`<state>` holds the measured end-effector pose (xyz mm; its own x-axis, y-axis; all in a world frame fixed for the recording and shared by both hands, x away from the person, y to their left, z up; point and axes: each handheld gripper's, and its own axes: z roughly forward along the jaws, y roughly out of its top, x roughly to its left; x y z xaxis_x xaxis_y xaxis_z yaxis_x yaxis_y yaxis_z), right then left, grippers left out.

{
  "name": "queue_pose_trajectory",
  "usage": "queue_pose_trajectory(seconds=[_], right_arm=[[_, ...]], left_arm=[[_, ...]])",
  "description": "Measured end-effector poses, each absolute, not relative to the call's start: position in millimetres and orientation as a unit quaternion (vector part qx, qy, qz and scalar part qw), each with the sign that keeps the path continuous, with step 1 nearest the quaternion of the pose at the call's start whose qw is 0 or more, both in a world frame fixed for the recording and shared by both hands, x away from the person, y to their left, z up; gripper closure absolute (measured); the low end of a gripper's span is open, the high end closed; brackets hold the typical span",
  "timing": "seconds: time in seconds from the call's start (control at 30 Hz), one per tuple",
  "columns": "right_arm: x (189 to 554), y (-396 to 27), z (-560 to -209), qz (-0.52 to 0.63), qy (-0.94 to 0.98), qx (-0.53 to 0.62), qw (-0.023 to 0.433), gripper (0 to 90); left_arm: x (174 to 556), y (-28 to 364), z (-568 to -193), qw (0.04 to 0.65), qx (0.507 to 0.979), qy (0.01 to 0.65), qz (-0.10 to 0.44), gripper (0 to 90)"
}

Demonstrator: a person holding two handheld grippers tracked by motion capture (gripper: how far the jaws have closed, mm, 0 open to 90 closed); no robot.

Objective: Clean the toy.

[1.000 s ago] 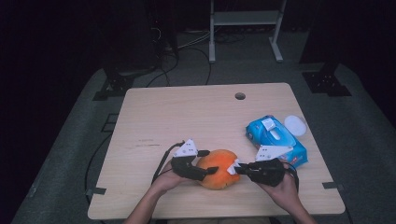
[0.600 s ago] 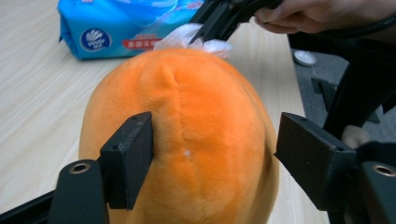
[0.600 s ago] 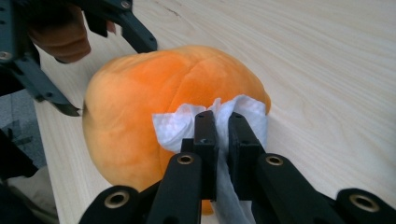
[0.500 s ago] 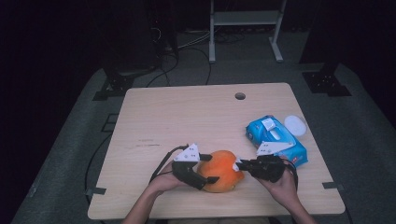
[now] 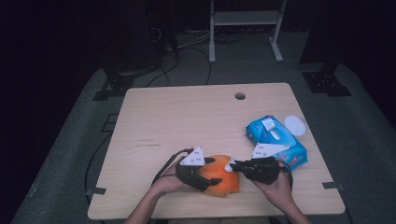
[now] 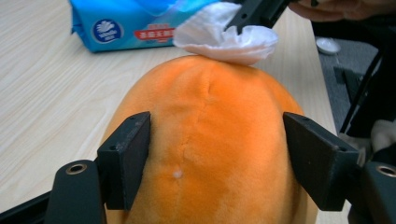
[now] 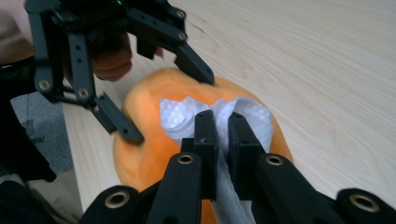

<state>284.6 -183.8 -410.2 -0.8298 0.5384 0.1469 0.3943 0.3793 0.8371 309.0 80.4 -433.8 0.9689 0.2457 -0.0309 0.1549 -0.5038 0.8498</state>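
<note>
Wiping the orange plush toy [image 5: 220,179] with a white wipe [image 6: 224,35], lower centre of the high view.
We saw the right gripper [image 7: 223,122] clenched on the wipe and the left gripper [image 6: 219,163], its jaws just closing, bracketing the toy; we judged a loose hold could let it roll.

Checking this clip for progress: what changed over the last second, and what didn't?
The left gripper has just been opening and then closing its jaws around the orange plush toy, which sits between them. The right gripper stays shut on the white wipe against the toy. The blue wipes pack and both hands kept their places.
</note>
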Motion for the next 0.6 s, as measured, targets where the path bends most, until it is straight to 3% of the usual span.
queue_pose_trajectory(seconds=[0.3, 0.6], right_arm=[[287, -192, -423, 0.468, 0.83, 0.301, 0.049, 83.1], [284, -189, -420, 0.473, 0.83, 0.293, 0.046, 83.0]], left_arm=[[325, 101, -437, 0.507, 0.845, 0.167, 0.021, 27.2], [324, 105, -439, 0.514, 0.843, 0.159, 0.015, 28.3]])
